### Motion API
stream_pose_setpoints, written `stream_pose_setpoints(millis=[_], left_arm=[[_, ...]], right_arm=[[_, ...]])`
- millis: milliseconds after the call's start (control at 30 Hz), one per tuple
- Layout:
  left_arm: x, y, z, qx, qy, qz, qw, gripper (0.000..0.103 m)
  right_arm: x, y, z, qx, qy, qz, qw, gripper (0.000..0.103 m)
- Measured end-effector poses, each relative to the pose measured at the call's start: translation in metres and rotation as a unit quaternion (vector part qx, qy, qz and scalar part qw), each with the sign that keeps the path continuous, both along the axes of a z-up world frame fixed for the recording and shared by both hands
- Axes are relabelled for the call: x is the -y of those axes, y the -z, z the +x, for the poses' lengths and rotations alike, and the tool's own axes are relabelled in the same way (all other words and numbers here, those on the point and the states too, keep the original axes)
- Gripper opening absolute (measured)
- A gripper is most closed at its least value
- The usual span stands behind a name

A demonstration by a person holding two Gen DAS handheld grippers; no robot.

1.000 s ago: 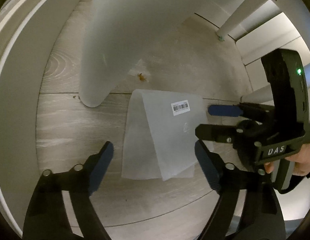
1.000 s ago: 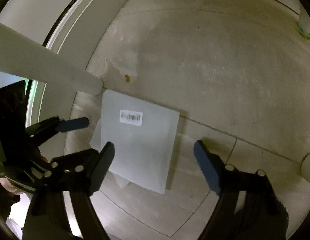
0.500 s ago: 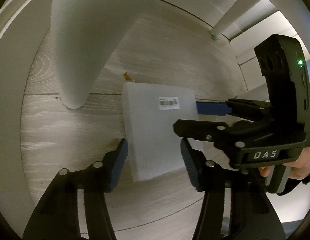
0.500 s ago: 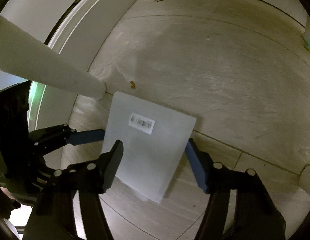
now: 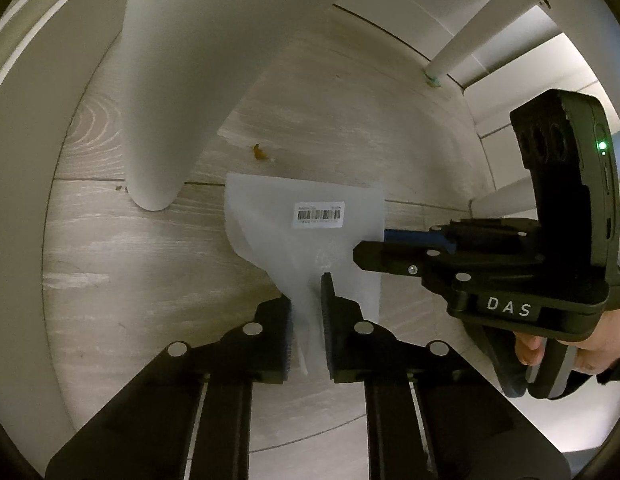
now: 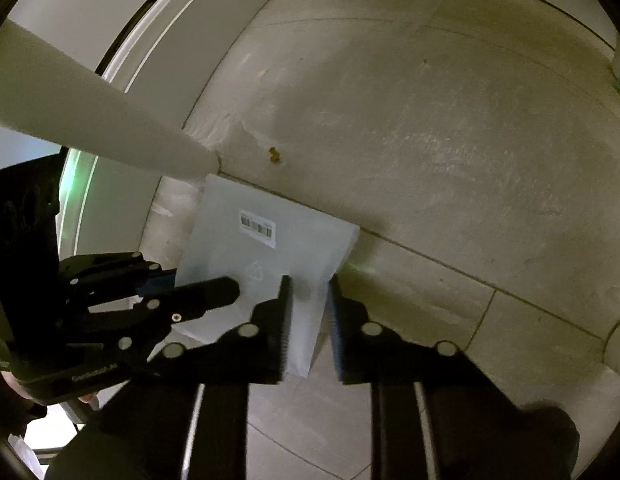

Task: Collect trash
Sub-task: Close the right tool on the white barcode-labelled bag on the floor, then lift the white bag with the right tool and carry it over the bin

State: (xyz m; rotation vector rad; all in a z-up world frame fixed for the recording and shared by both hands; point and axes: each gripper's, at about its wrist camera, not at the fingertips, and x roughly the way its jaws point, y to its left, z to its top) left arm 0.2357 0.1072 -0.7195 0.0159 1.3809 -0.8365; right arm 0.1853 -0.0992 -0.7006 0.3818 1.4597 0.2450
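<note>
Both claws grip one thing: a translucent white plastic bag (image 5: 306, 236) that bears a barcode label (image 5: 318, 213) and lies over the pale wood-grain floor (image 5: 122, 264). Left claw (image 5: 306, 312) has its jaws drawn in close on the bag's near edge, which bunches into a narrow fold between them; the rest of the sheet fans out ahead of the fingertips, with the label straight ahead. Seen from its own camera, the right claw (image 6: 308, 308) likewise pinches the bag (image 6: 270, 248) at its near edge, with a strip of plastic running down between its two jaws and the barcode label (image 6: 257, 228) ahead and slightly left.

From the left camera, the right claw (image 5: 373, 248) reaches in from the right, its black upper finger lying over the bag's right side and its blue finger at the bag's right edge. A hand (image 5: 565, 352) grips its handle at the far right.

Ahead and left of the left claw, a thick white furniture leg (image 5: 162, 120) stands on the floor, just beside the bag's far left corner. A small orange-brown crumb (image 5: 260, 153) lies beyond the bag's far edge, apart from it. Farther ahead to the right stands a thinner white leg (image 5: 461, 44).
</note>
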Motion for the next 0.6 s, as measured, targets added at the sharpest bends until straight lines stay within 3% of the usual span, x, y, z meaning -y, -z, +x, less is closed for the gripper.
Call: stream_pose_setpoints(millis=[167,600], left_arm=[[0.0,-0.007,-0.004,0.0,0.004,0.005,1.0,0.003],[-0.021,-0.04,-0.039,-0.007,-0.004,0.033,0.9994,0.003]], right_arm=[[-0.004,-0.01,-0.009,-0.005,-0.006,0.006,1.0,0.007],[-0.041,-0.037,-0.035,-0.022,-0.042,0.028,0.998,0.006]])
